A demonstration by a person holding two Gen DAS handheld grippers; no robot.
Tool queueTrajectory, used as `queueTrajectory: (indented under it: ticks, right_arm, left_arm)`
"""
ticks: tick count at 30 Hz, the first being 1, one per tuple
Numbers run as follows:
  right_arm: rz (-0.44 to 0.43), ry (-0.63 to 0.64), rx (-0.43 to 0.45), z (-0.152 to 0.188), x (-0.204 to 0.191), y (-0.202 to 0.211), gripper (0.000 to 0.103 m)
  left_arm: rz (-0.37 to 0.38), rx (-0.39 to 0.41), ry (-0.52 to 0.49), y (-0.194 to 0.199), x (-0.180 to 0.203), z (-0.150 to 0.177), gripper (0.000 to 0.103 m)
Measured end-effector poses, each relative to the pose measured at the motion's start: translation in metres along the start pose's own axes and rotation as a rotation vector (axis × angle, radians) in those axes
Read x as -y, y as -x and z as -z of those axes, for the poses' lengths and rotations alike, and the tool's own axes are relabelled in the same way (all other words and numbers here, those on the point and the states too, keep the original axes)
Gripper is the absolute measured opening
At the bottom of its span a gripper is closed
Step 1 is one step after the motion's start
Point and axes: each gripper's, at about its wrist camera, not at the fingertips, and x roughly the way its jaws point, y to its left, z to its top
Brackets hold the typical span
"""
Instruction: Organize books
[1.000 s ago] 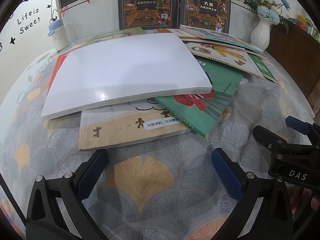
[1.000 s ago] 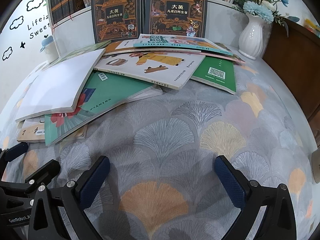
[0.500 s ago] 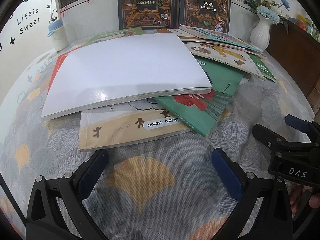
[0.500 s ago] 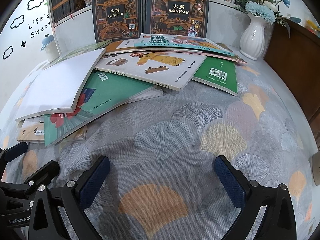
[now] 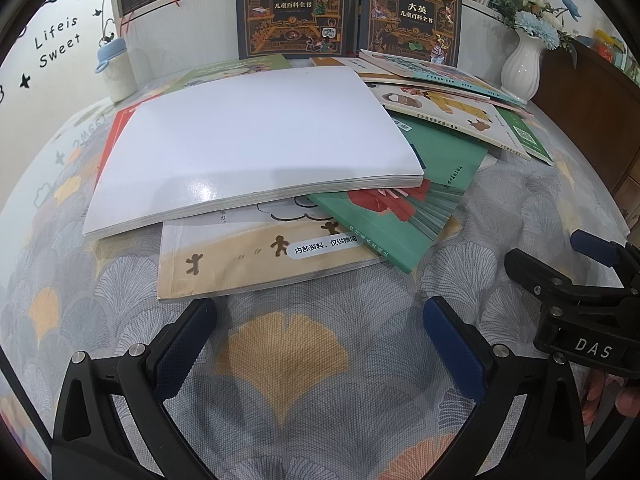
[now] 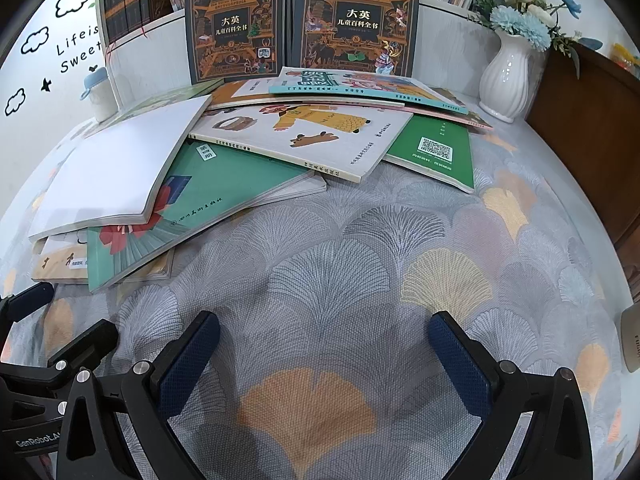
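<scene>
White glossy softcover book (image 5: pixel 256 140), topmost on the left pile: light, floppy, slippery; take by its overhanging near edge. Left gripper (image 5: pixel 320 336) and right gripper (image 6: pixel 324 344) spread wide, empty, near the pile.

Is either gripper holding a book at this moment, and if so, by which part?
Nothing is held. The left gripper and right gripper both have open jaws over bare tablecloth, short of the white book.
</scene>
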Motion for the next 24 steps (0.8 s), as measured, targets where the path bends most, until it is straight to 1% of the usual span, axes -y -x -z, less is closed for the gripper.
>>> queueTrajectory:
  ticks: [4,6,7,8,9,11,18,20,21,22,23,24]
  right_arm:
    - [0.012,0.0,0.002,0.001,-0.002,0.001,0.103]
    - [0.021,-0.004,0.003,0.002,-0.003,0.002,0.103]
    - [0.025,-0.007,0.003,0.003,-0.003,0.003,0.103]
    - [0.028,-0.008,0.003,0.003,-0.004,0.003,0.103]
    - [0.031,-0.01,0.002,0.004,-0.004,0.003,0.103]
    - [0.041,-0.014,0.004,0.005,-0.004,0.005,0.103]
    - [0.02,-0.024,0.006,0.005,-0.001,0.005,0.103]
    - [0.001,-0.013,0.002,0.006,-0.001,0.008,0.101]
    - [-0.009,-0.007,0.0,0.005,-0.001,0.01,0.094]
    - [-0.047,0.001,0.0,0.004,-0.002,0.015,0.088]
    - [-0.084,0.003,-0.001,0.002,-0.003,0.018,0.088]
    - [-0.145,0.005,-0.006,-0.003,-0.005,0.021,0.088]
  left_arm:
    - [-0.023,-0.005,0.025,0.0,0.004,0.0,0.103]
    - [-0.025,-0.026,0.017,0.0,0.003,-0.002,0.103]
    - [-0.016,-0.04,-0.01,0.002,0.001,-0.002,0.103]
    - [0.01,-0.047,-0.034,0.002,-0.001,-0.001,0.103]
    - [0.033,-0.028,-0.016,0.003,-0.006,0.001,0.103]
    - [0.027,-0.034,-0.036,0.002,-0.005,0.0,0.103]
    - [0.082,-0.036,-0.077,0.006,-0.01,0.002,0.102]
    - [0.109,-0.046,-0.086,0.015,-0.013,0.004,0.099]
    - [0.132,-0.04,-0.09,0.025,-0.018,0.005,0.098]
    - [0.139,-0.023,-0.092,0.032,-0.023,0.005,0.098]
    - [0.133,0.009,-0.099,0.043,-0.029,0.003,0.099]
    - [0.111,0.049,-0.109,0.055,-0.036,-0.002,0.099]
